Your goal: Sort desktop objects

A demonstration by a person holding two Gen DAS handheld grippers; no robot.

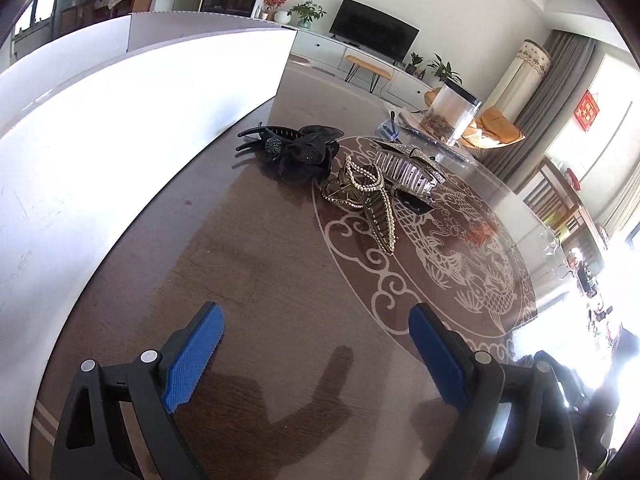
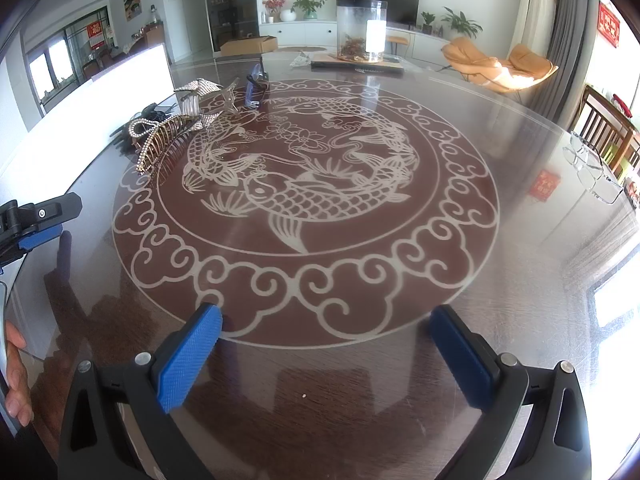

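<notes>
Three hair claws lie bunched on the dark round table (image 1: 256, 280): a black flower claw (image 1: 298, 152), a gold claw with pearls (image 1: 368, 196) and a silver rhinestone claw (image 1: 408, 168). My left gripper (image 1: 316, 320) hangs open well short of them, nothing between its blue pads. In the right wrist view the gold claw (image 2: 160, 140) and the silver claw (image 2: 198, 94) lie at the far left, with the black claw (image 2: 132, 124) mostly hidden behind them. My right gripper (image 2: 326, 316) is open over the carp pattern, holding nothing. One finger of the left gripper (image 2: 40, 220) shows at the left edge.
A white box (image 1: 120, 120) stands along the table's left side next to the claws. A clear jar (image 2: 362, 32) sits at the far edge, a blue object (image 2: 254, 84) near the silver claw. Glasses (image 2: 592, 168) and a red packet (image 2: 544, 186) lie at the right. A hand (image 2: 16, 380) shows lower left.
</notes>
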